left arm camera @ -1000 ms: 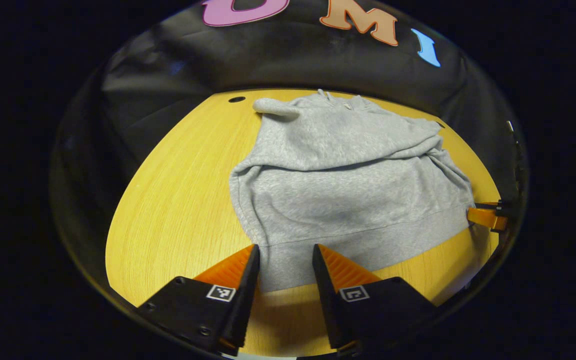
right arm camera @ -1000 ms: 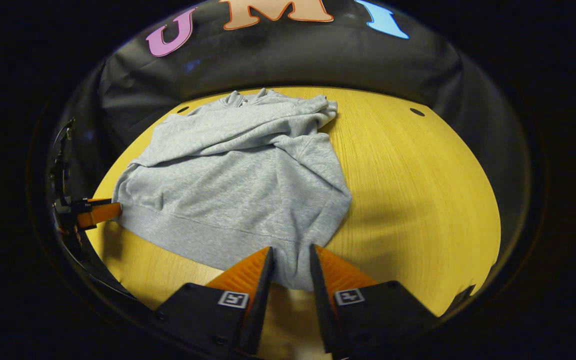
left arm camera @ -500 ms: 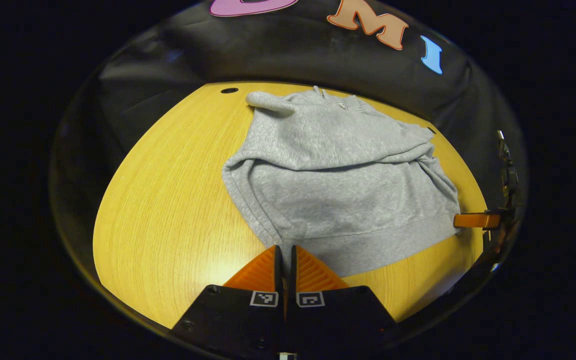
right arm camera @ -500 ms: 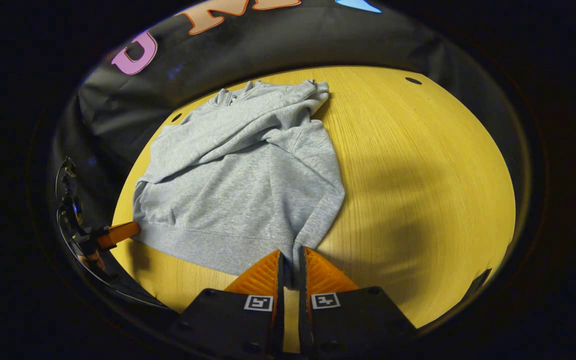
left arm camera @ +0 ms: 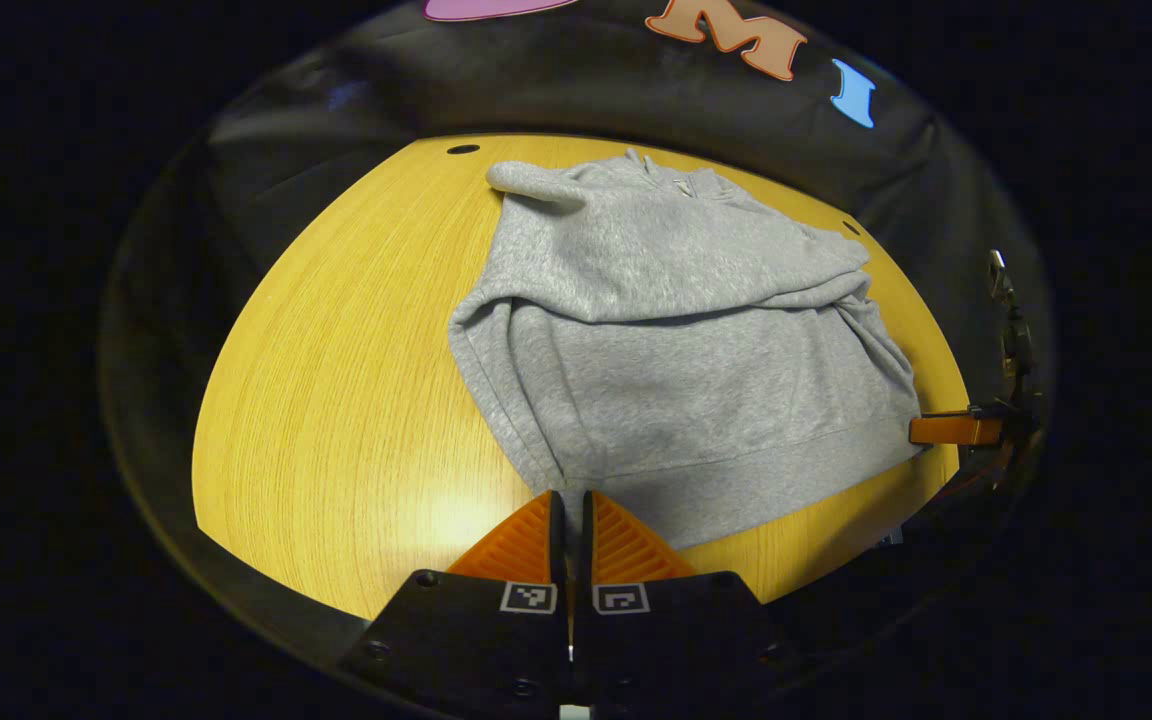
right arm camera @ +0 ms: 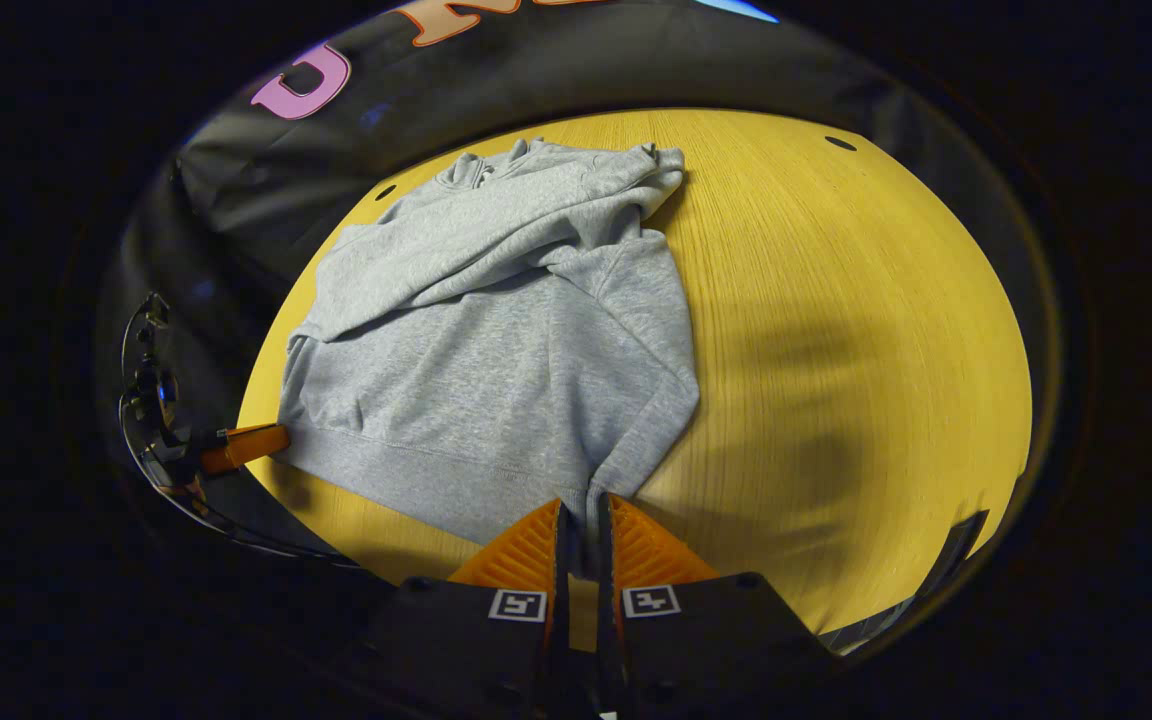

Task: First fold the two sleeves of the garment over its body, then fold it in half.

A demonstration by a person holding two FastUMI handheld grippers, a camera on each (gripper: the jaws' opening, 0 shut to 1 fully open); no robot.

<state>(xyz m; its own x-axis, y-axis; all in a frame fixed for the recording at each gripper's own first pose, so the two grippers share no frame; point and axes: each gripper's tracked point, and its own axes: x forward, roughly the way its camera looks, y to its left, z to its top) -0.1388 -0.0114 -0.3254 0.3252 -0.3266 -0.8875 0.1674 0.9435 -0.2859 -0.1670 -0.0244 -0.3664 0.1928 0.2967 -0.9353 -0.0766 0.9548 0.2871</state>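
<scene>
Left gripper view looks across a yellow wooden desk (left arm camera: 336,400) at one grey sweatshirt (left arm camera: 676,370) lying flat, collar toward the booth's far wall and hem toward the camera. Both sleeves (left arm camera: 636,265) already lie folded across the chest, so the sleeve step looks done and the fold in half is what remains. The left gripper (left arm camera: 570,520) is closed on the near-left corner of the hem (left arm camera: 736,480), its two fingers drawn almost together with the cloth edge running in between them. In the right gripper view the right gripper (right arm camera: 582,530) is likewise pinched narrow on the other hem corner, a ridge of grey fabric standing up in the thin gap between its fingers. Each view also catches the other gripper far off at the opposite end of the hem. The sweatshirt appears to be thick, soft fleece: light enough to lift by two corners, limp rather than stiff, likely to sag in the middle and drag the folded sleeves out of place if raised unevenly. The ribbed hem is the firmest place to hold, and the two corners are the sensible grip points for carrying it up to the collar. Count: one sweatshirt, two sleeves, two grippers, one desk.
</scene>
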